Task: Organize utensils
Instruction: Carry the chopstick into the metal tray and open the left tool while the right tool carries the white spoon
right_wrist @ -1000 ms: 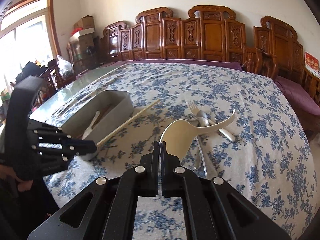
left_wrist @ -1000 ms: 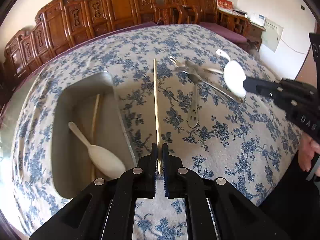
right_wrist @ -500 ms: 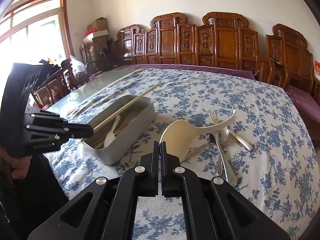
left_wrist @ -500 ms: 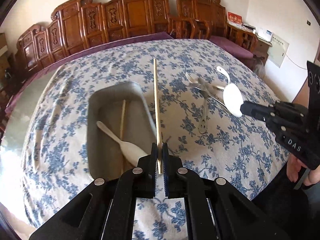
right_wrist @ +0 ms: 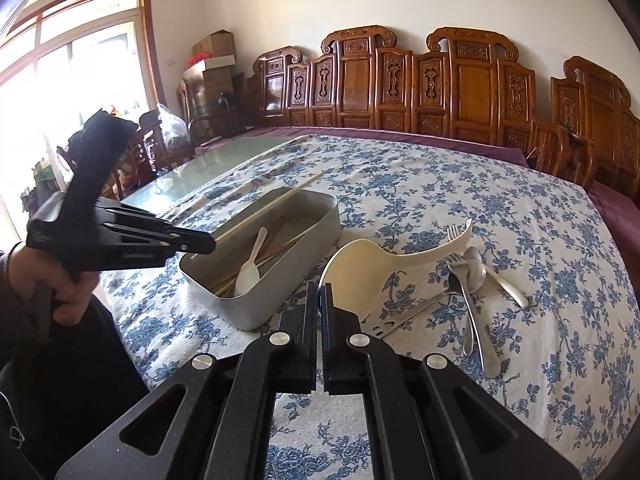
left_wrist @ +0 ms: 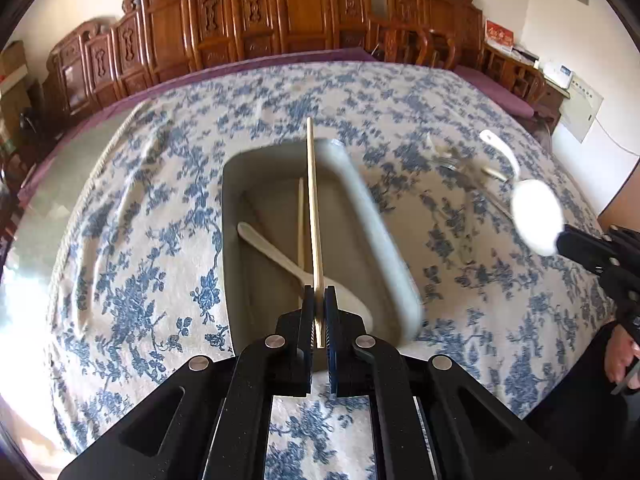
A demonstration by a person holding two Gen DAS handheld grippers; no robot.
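A big table under a blue-flowered cloth (right_wrist: 460,184) fills the room, carved wooden chairs (right_wrist: 472,84) lined along the far wall. On the cloth sits a grey metal tray (right_wrist: 296,256), holding a small white spoon (right_wrist: 250,270) and some chopsticks. Just to its right lies a loose heap of metal forks and spoons (right_wrist: 470,276), touching and crossing one another.

The left gripper (left_wrist: 319,300) hangs over the near end of the tray, its jaws pinched tight on one chopstick (left_wrist: 313,204), which runs lengthwise above the tray and sticks out past the far rim. The right gripper (right_wrist: 319,300) is clamped on the bowl edge of a large white ladle-spoon (right_wrist: 372,264), held above the cloth between tray and heap, its curved handle pointing away over the cutlery.
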